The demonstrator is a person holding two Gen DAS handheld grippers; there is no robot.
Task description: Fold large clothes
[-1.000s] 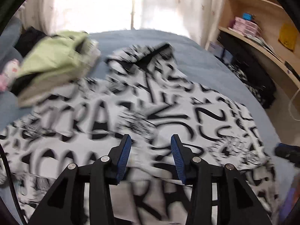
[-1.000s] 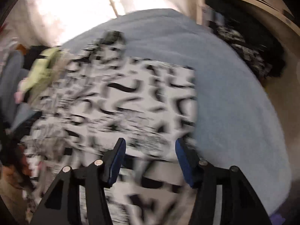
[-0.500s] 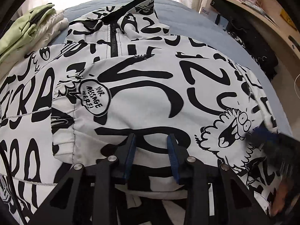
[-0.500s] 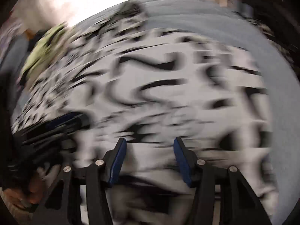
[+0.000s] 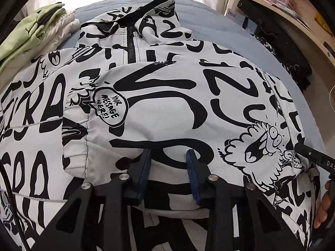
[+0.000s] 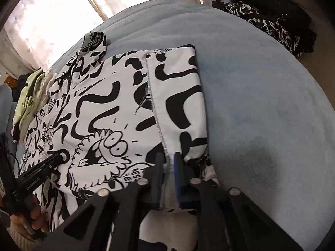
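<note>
A large white jacket with black graffiti print [image 5: 163, 104] lies spread on a blue bed, a sleeve folded across its front; it also shows in the right wrist view [image 6: 117, 108]. My left gripper [image 5: 168, 163] is open, its blue pads resting on the folded sleeve near its lower edge. My right gripper [image 6: 168, 163] is shut on a fold of the jacket at its right edge, by a grey seam. The right gripper's tip shows at the far right of the left wrist view [image 5: 314, 156]. The left gripper's side shows in the right wrist view [image 6: 41, 167].
A stack of folded clothes, pale green on top [image 5: 31, 31], sits at the bed's far left. The blue bed cover [image 6: 261, 104] lies bare to the right of the jacket. Dark clothes [image 6: 272, 25] and wooden shelves [image 5: 293, 16] stand beyond the bed's right side.
Both grippers have come down onto the jacket. The right gripper has closed on the jacket's right edge. The left gripper stays open, its fingers a little closer together.
</note>
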